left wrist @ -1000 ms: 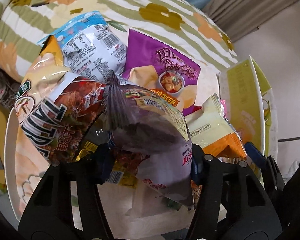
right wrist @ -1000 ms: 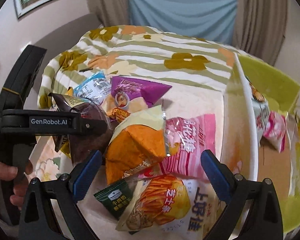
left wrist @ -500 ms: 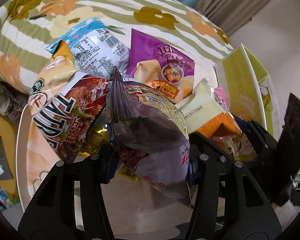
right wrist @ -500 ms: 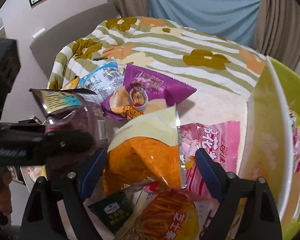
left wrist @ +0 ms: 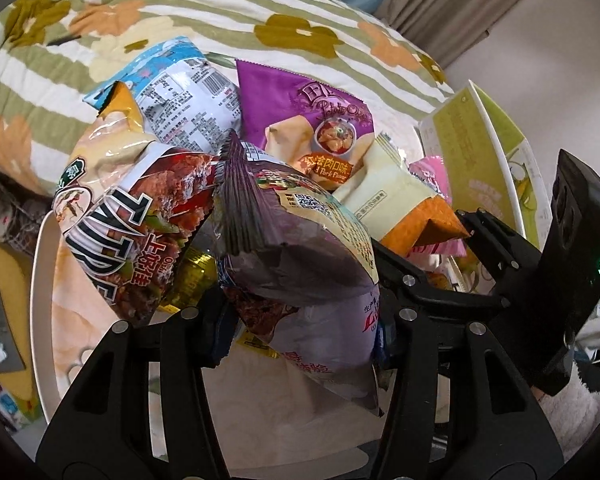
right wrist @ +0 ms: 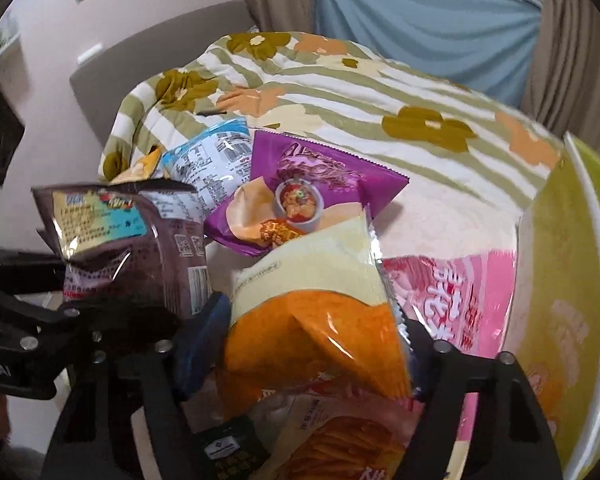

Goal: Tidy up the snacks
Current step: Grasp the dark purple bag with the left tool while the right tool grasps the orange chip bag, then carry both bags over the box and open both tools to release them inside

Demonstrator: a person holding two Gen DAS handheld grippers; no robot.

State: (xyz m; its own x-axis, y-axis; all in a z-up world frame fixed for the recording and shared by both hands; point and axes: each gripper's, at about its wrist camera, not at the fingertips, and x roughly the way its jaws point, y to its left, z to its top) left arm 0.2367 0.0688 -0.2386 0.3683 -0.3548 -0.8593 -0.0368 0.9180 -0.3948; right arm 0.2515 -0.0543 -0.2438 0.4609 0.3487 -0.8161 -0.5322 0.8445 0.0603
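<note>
My left gripper (left wrist: 300, 320) is shut on a dark purple snack bag (left wrist: 292, 240), held up over the pile; the right wrist view shows the same bag (right wrist: 132, 248) at the left. My right gripper (right wrist: 308, 336) is closing on an orange and cream snack bag (right wrist: 312, 320), which fills the gap, with a pad against each side. The left wrist view shows that orange bag (left wrist: 420, 216) between the right gripper's black fingers. Below it lie a fries bag (right wrist: 340, 444) and a small dark green packet (right wrist: 228, 452).
A purple chip bag (right wrist: 316, 188), a blue and white bag (right wrist: 212, 156), a pink bag (right wrist: 464, 304) and a red-brown bag (left wrist: 132, 232) lie on a white tray (left wrist: 40, 280). A yellow-green bin (right wrist: 560, 264) stands at the right. A floral striped blanket (right wrist: 340, 88) lies behind.
My right gripper came down onto the orange bag and its jaws narrowed around it. It now shows at the right of the left wrist view. The left gripper keeps hold of the purple bag.
</note>
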